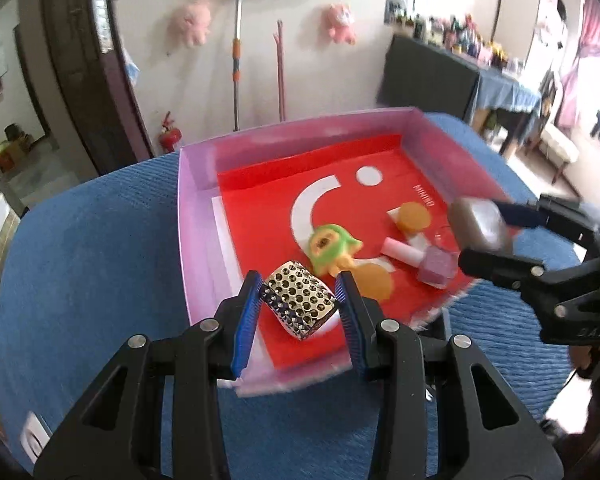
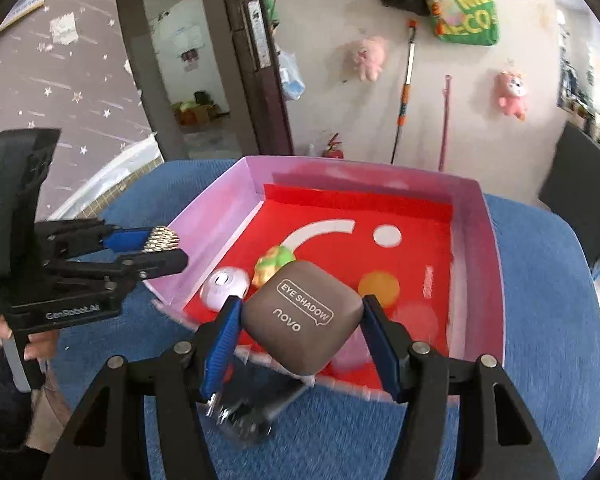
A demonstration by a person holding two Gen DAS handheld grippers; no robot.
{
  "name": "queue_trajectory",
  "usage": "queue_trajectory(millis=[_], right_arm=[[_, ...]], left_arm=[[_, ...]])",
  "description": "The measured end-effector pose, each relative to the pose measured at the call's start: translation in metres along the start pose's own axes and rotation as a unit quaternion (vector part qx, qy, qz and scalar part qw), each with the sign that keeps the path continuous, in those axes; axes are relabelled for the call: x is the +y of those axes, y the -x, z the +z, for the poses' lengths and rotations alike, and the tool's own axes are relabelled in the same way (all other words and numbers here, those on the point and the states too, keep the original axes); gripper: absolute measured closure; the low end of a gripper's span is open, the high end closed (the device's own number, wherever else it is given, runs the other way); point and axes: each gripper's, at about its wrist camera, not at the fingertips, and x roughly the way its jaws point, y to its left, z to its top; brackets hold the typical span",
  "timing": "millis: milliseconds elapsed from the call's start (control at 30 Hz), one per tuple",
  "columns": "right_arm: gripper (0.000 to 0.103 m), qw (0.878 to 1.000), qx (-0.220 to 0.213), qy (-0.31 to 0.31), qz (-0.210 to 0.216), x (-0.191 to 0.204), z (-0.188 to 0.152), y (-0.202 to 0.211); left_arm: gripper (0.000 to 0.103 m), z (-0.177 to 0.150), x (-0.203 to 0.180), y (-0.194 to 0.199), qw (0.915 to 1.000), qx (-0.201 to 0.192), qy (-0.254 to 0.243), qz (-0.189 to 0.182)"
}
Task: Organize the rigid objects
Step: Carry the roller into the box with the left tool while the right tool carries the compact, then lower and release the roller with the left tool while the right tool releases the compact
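I have my left gripper (image 1: 300, 294) pinching the studded box (image 1: 298, 300) over the tray's (image 1: 196, 216) 7 o'clock corner, my right gripper (image 2: 300, 330) clamping the eye shadow case (image 2: 302, 322) at 5 o'clock; releasing either here risks it bouncing onto the green toy (image 1: 330, 248)
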Motion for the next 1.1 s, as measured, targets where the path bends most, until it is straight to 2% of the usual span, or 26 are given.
queue_trajectory(millis=[233,400,767,1100], right_arm=[[0.04,0.998,0.058,0.029,0.007,-0.012,0.039,-0.05],[0.04,0.994,0.099,0.05,0.004,-0.018,0.048,-0.081],[0.04,0.984,0.162,0.071,-0.004,-0.021,0.047,-0.122],[0.04,0.981,0.182,0.068,-0.004,-0.029,0.046,-0.132]], left_arm=[[0.067,0.029,0.011,-0.048,0.9964,0.073,-0.042,0.0],[0.067,0.038,0.011,-0.073,0.9913,0.11,-0.072,-0.008],[0.067,0.038,0.004,-0.095,0.9813,0.152,-0.117,0.007],[0.067,0.04,0.004,-0.1,0.978,0.169,-0.123,0.006]])
